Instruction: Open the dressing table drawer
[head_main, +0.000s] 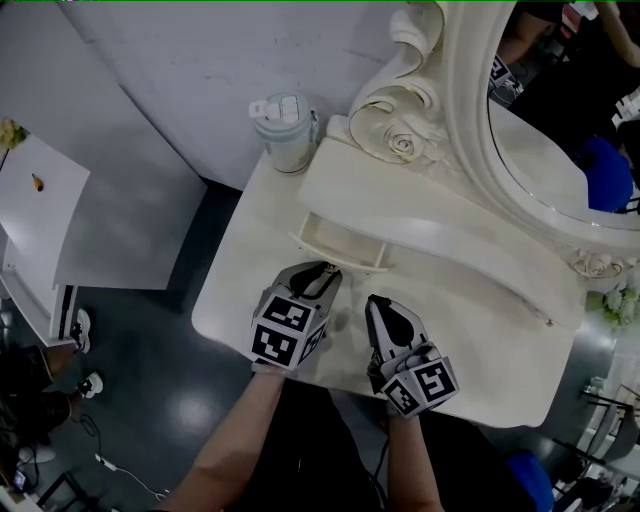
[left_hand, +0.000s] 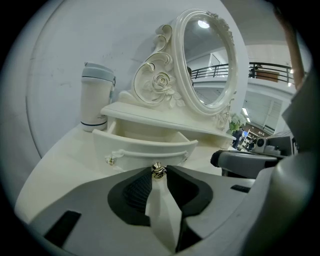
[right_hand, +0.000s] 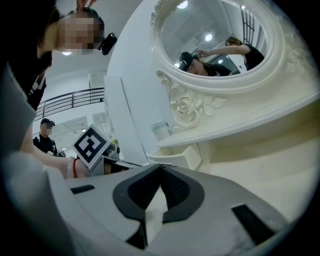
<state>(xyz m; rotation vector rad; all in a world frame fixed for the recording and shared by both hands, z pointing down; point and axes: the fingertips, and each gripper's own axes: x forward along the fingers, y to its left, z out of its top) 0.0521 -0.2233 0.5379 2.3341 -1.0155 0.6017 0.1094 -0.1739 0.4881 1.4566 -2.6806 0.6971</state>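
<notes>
Left gripper (head_main: 326, 272) has its fingers pinching the little metal drawer knob (left_hand: 158, 170), and the drawer (left_hand: 145, 146) sits pulled out. Right gripper (head_main: 377, 303) hangs just to its right with fingers pressed together, empty.

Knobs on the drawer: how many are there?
2 for sure: a middle knob, pinched by the left gripper, and another knob near the drawer's left end. A third may sit at the right end, too small to tell.
</notes>
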